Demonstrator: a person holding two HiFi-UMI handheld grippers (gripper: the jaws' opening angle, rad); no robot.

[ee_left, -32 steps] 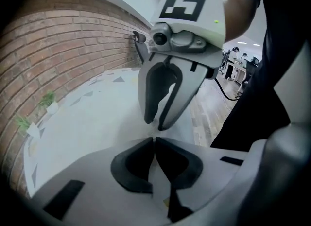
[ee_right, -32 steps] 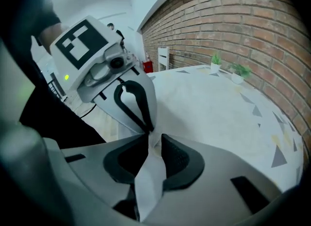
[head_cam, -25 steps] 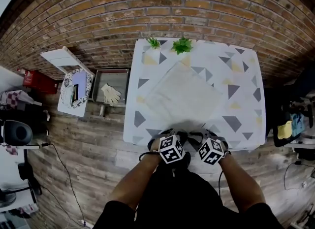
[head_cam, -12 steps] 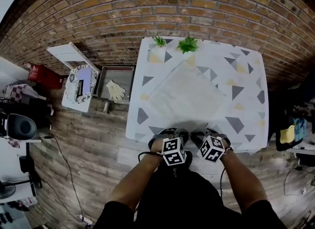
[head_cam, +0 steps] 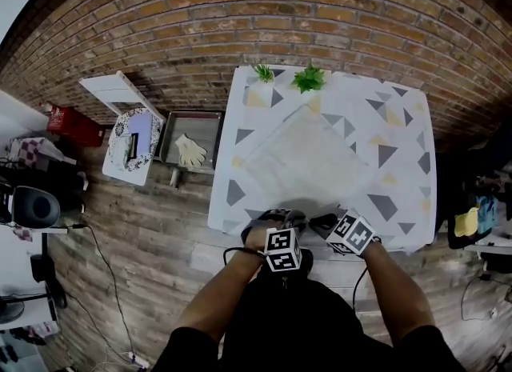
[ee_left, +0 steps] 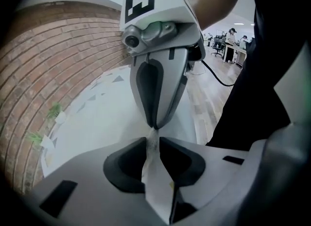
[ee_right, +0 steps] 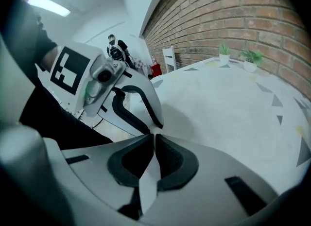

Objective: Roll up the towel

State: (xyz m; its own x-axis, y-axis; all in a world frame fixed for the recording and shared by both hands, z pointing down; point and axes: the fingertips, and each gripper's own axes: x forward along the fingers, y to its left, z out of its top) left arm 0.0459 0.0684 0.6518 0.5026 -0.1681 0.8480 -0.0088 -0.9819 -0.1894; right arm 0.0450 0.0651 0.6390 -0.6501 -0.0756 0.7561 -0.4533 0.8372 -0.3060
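The right gripper (head_cam: pixel 322 223) has rolled outward since a moment ago, so its marker cube now sits tilted and further from the left one. Its jaws have just been closing and now pinch a thin fold of the towel (head_cam: pixel 308 162). The left gripper (head_cam: pixel 290 218) has barely shifted. Its jaws have just been opening and stand a narrow way apart, with the towel's corner lying loose in the gap.

From above, both sets of jaws are mostly hidden under the cubes and the person's hands, and the towel's near corner is lost beneath them at the table's (head_cam: pixel 404 166) near edge. The person's body below the forearms is cut off by the frame.

The towel is a pale, soft-looking square laid cornerwise, flat across the middle of the table. It is hard to tell from the white tablecloth with its grey and yellow triangles, and only its faint edges show.

Further back, two small green plants (head_cam: pixel 308 80) stand at the far edge against a rough red brick wall (head_cam: pixel 240 18). To the left, on the wooden plank floor (head_cam: pixel 152 226), a metal tray (head_cam: pixel 210 116) holds a light glove (head_cam: pixel 190 151).
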